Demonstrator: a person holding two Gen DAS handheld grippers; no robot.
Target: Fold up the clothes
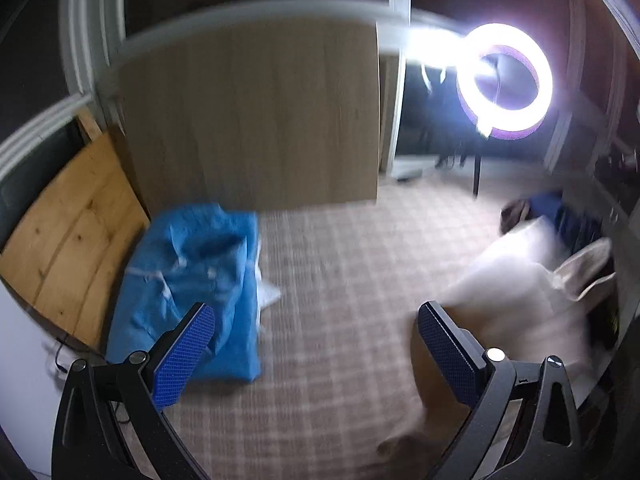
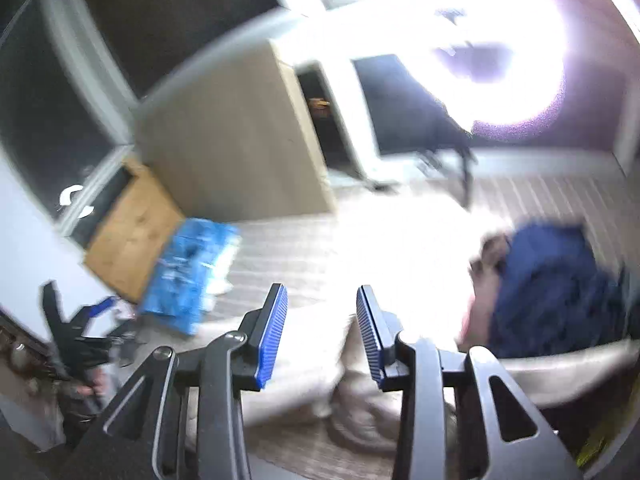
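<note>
left gripper (image 1: 316, 356) jaws wide, empty, above checked bed (image 1: 340, 264) | right gripper (image 2: 322, 332) jaws apart, empty, over cream garment (image 2: 304, 344) | blue garment (image 1: 192, 280) lies flat at bed's left edge, likely set aside | blurry

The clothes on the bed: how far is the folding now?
Looks done: the blue garment lies flat, apparently folded. In hand: nothing; the left gripper and right gripper are open and empty. Left: the white garment and the dark blue one lie loose.
</note>
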